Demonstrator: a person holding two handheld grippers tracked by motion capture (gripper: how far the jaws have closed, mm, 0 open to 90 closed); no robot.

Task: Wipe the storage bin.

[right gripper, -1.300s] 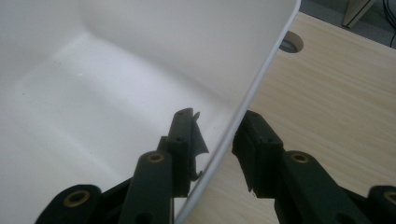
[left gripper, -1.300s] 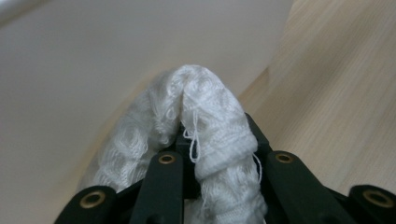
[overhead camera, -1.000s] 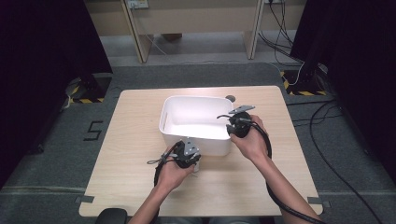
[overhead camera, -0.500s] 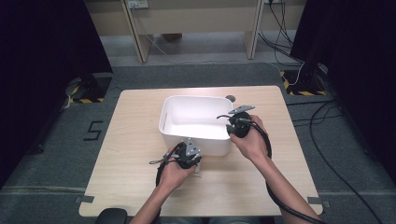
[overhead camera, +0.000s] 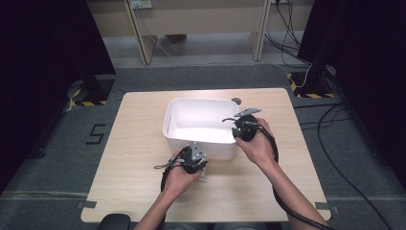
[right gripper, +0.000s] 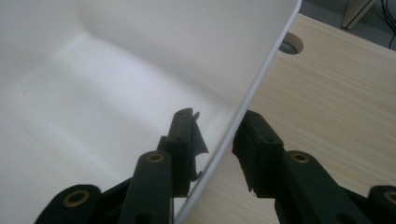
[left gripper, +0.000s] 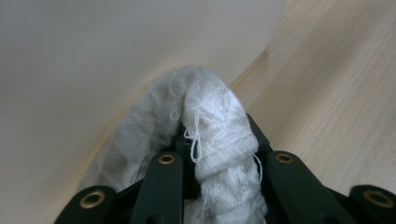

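Note:
A white plastic tub [overhead camera: 201, 100] stands in the middle of the wooden table [overhead camera: 139, 143]. My left gripper [overhead camera: 197, 153] is low against the tub's near outer wall [left gripper: 93, 56]. In the left gripper view that gripper [left gripper: 217, 131] is shut on a bunched white cloth [left gripper: 210, 107], which bulges up between and over the jaws. My right gripper [overhead camera: 232, 123] is at the tub's right rim. In the right gripper view it [right gripper: 218, 117] straddles the tub's wall [right gripper: 116, 70], one jaw inside and one outside, closed on the rim.
A round cable hole [overhead camera: 235, 101] sits in the table just behind the tub, also visible as the hole [right gripper: 289, 44] in the right gripper view. Bare tabletop [right gripper: 336, 93] lies to the right of the tub. Dark curtains and floor cables surround the table.

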